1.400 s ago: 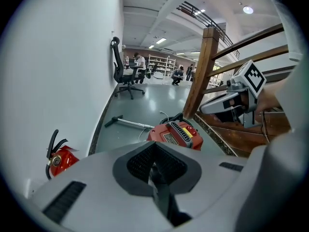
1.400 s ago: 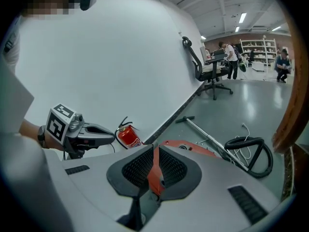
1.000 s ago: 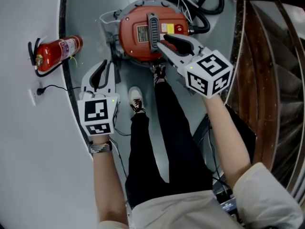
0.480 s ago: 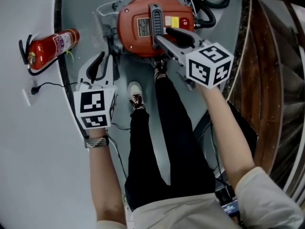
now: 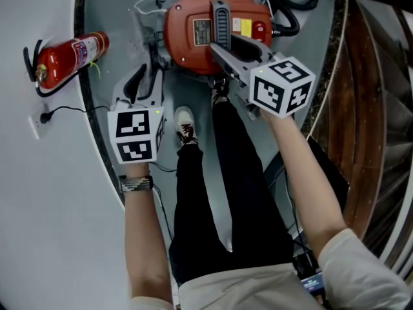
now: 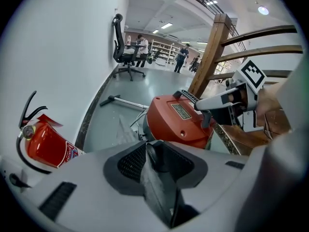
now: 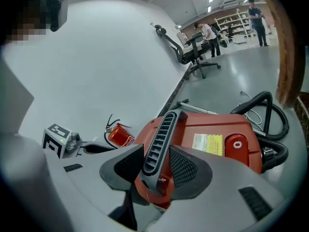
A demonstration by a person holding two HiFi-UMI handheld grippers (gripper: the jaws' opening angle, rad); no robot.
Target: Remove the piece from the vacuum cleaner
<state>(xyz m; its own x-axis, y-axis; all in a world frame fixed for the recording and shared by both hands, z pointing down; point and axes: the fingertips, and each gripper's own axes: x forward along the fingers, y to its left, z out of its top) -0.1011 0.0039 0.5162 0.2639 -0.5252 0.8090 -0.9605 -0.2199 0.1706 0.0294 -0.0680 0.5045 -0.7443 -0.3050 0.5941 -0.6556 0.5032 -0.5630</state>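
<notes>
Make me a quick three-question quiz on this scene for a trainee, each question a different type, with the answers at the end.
1. True or false: the fire extinguisher lies on top of the vacuum cleaner.
2. Which gripper has the vacuum's ribbed handle between its jaws? A: left gripper. B: right gripper.
3. What colour is the vacuum cleaner's body?

Key: 1 false, it sits by the wall, apart from the vacuum. 2 B, its jaws are open around the handle. 3 red.

Glossy red plastic vacuum cleaner (image 5: 187, 41), ribbed grey handle (image 5: 221, 21) seemingly matt.
</notes>
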